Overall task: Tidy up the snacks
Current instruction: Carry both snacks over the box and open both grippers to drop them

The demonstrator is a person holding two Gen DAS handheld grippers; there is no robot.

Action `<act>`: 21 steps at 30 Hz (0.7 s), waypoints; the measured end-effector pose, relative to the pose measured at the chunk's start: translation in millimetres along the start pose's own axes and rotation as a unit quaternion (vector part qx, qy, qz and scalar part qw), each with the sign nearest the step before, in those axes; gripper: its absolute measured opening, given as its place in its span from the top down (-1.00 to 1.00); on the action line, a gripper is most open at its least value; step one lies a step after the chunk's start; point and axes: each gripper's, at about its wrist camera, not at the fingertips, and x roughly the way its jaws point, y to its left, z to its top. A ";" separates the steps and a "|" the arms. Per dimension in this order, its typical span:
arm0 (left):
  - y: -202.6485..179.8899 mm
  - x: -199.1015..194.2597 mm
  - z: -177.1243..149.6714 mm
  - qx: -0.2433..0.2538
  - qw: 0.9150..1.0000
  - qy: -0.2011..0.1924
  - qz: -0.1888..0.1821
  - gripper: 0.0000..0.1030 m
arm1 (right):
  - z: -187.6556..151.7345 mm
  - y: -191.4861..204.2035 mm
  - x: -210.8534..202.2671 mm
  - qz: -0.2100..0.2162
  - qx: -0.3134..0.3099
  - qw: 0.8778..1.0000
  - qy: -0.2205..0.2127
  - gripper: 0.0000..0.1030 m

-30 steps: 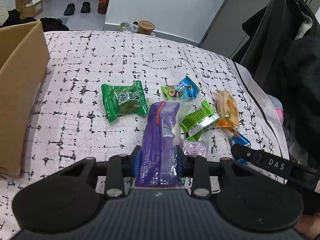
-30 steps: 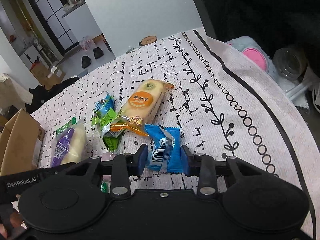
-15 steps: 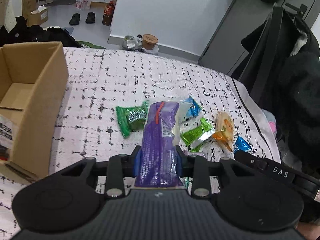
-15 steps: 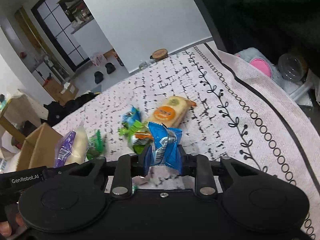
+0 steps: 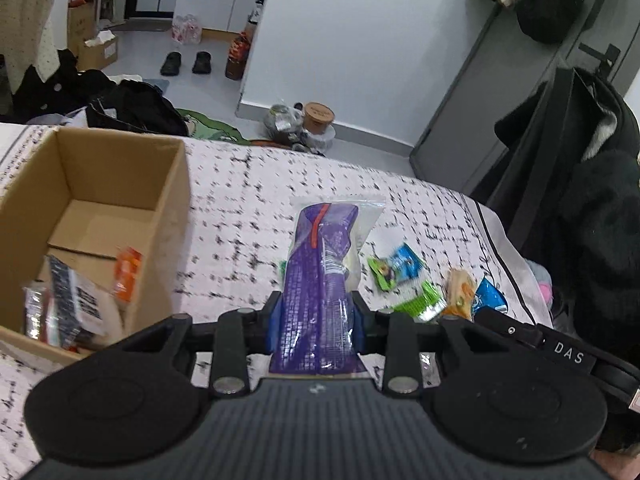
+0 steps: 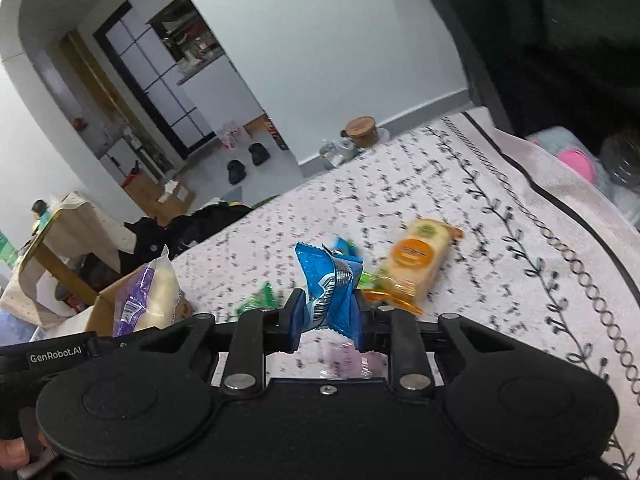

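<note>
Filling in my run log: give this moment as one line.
left gripper: shut on purple packet | right gripper: shut on blue packet | cardboard box: partly filled | loose snacks on cloth

Left gripper (image 5: 316,320): black, ribbed grey housing, blue pads. Right gripper (image 6: 326,316): black, silver screws, blue pads, "GenRobot.AI" label beside it

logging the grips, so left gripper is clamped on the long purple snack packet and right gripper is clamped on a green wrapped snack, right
Not quite. The right gripper is clamped on a blue foil snack packet, not a green one, as the right wrist view shows. The left gripper is indeed clamped on the long purple snack packet.
</note>
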 end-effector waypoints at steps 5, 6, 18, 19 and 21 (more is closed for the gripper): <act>12.3 -11.7 7.7 -0.003 1.000 -0.015 0.013 0.36 | 0.7 17.6 4.8 0.015 -0.012 1.000 0.001 0.55; 14.7 -13.6 9.0 -0.003 1.000 -0.017 0.014 0.36 | 0.7 21.5 5.8 0.018 -0.015 1.000 0.001 0.55; 43.2 -30.1 24.1 -0.015 0.999 -0.042 0.031 0.36 | 3.2 64.6 17.4 0.063 -0.055 0.997 -0.004 0.55; 46.5 -31.1 25.3 -0.017 0.998 -0.043 0.033 0.36 | 3.8 67.6 18.6 0.065 -0.057 0.996 -0.003 0.55; 54.6 -34.2 27.8 -0.022 0.998 -0.046 0.037 0.36 | 3.9 73.7 22.2 0.071 -0.061 0.996 -0.002 0.55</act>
